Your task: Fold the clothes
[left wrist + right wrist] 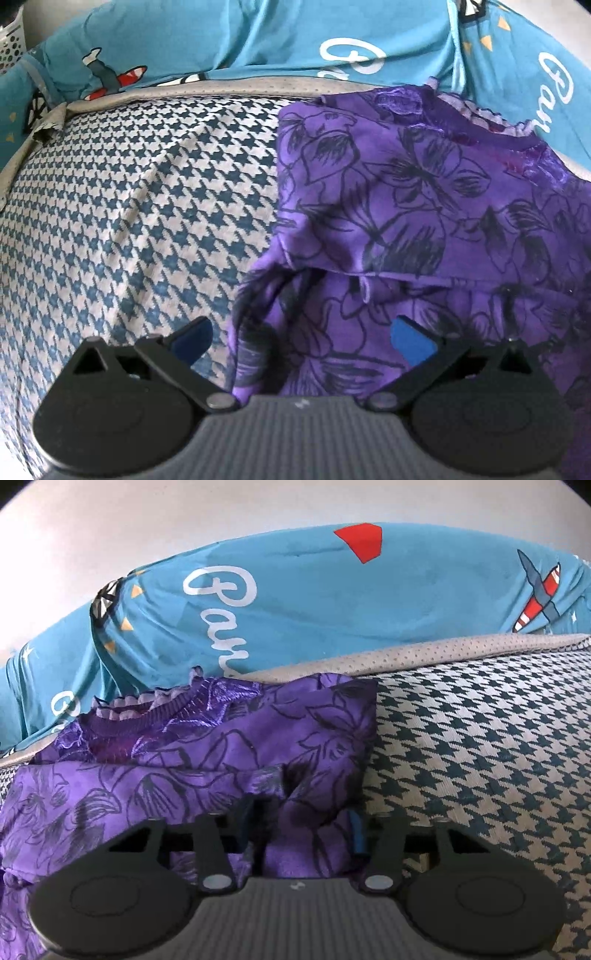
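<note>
A purple garment (424,206) with a dark floral print and a lace-trimmed neckline lies crumpled on the houndstooth cover (140,206). In the left wrist view my left gripper (301,341) stands open over the garment's near left edge, with its blue pads (412,341) wide apart and cloth lying loose between them. In the right wrist view the same purple garment (192,760) spreads to the left. My right gripper (301,829) is shut on a bunched fold of it at its right edge, and cloth hides most of the pads.
Blue pillows (303,602) with white lettering and aeroplane prints line the far edge of the bed. A white perforated basket (11,40) shows at the far left. The houndstooth cover (480,746) stretches bare to the right of the garment.
</note>
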Demonstrator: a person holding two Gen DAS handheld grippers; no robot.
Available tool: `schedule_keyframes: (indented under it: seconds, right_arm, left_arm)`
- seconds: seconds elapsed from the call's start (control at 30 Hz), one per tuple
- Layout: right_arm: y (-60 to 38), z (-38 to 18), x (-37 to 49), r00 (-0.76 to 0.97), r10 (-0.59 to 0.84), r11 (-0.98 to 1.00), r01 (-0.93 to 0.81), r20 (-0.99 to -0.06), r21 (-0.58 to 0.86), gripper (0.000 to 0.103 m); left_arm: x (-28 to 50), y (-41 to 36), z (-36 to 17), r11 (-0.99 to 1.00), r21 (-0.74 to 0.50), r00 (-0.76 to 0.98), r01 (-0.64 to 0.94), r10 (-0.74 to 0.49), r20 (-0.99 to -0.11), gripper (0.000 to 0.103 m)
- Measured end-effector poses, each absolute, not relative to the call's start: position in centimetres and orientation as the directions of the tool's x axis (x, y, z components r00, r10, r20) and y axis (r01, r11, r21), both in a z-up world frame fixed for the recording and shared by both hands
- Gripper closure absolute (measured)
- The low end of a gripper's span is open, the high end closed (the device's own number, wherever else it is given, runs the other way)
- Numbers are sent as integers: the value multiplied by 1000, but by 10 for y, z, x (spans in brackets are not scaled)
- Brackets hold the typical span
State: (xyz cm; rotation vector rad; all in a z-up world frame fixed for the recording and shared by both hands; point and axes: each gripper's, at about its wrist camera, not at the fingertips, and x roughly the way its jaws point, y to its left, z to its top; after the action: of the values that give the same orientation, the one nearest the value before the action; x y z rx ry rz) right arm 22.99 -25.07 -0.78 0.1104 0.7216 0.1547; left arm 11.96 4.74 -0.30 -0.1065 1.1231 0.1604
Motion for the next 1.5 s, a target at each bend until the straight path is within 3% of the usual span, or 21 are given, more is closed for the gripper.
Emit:
schedule_keyframes:
  seconds: [0.13, 0.23, 0.97, 1.5]
  right_arm:
    - [-247, 0, 225, 755, 166, 985, -92, -634, 148, 79]
    - [-242, 7, 221, 768, 160, 985, -88, -620, 146, 81]
    - [-180, 51, 196, 840, 188, 982, -150, -509, 114, 84]
    - [-56, 62, 167, 817, 379, 920, -383, -434, 83, 86]
  left_arm:
    - [119, 54, -2, 980, -4, 426, -200, 83, -901, 0]
    - [118, 57, -1, 979, 2, 431, -206, 92, -898, 0]
    - [104, 83, -2, 974, 7, 431, -226, 106, -896, 0]
    - [84, 134, 11, 950, -34, 428, -309, 107, -897, 0]
